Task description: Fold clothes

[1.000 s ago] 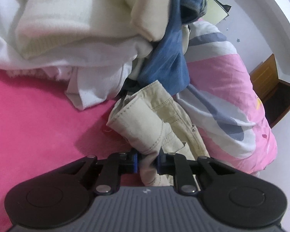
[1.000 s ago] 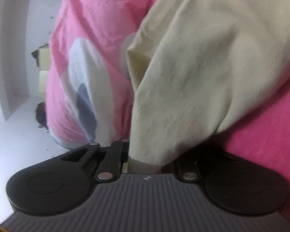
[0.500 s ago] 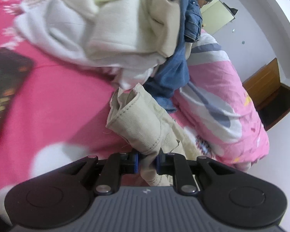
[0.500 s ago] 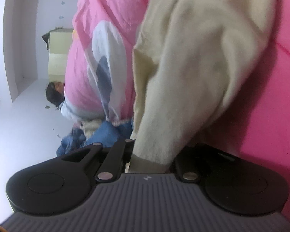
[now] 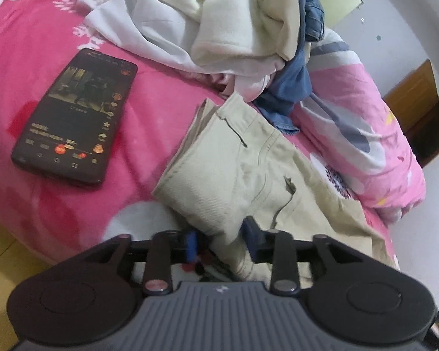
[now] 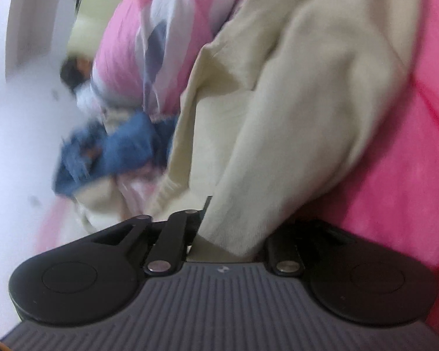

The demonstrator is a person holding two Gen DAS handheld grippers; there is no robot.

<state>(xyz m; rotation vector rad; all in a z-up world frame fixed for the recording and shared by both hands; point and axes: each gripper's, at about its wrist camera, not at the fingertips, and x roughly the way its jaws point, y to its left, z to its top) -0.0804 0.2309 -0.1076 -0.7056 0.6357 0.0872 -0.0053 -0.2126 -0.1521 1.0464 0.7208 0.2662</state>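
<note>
1. Left tool (image 5: 221, 241) low over the near edge of the bed, pointing across it; blue-padded fingers (image 5: 191, 244) spread somewhat, with a fold of the khaki trousers (image 5: 248, 172) lying between them. Whether the pads actually touch the cloth: cannot tell.
2. Right tool (image 6: 228, 234) tilted sideways, fingertips buried under the same beige fabric (image 6: 292, 111); cloth bunched right at the mouth and draped over it, so apparently pinched, though the pads themselves hidden.
3. Khaki trousers spread flat on the pink blanket (image 5: 149, 96) just ahead of the left tool, waistband end toward the clothes pile, stitched seams and a slit pocket facing up.
4. Dark phone (image 5: 76, 114) lying screen-up on the blanket to the left of the trousers, apart from them; screen lit with small icons and rows of text, too small and blurred to read.
5. Beyond, a heap of cream and white garments (image 5: 219, 20) with a blue denim piece (image 5: 295, 87) hanging down its right side, touching the pile.
6. Farther right, a rolled pink quilt (image 5: 363, 134) with grey and white patches, along the bed's edge.
7. No brand lettering legible anywhere.
</note>
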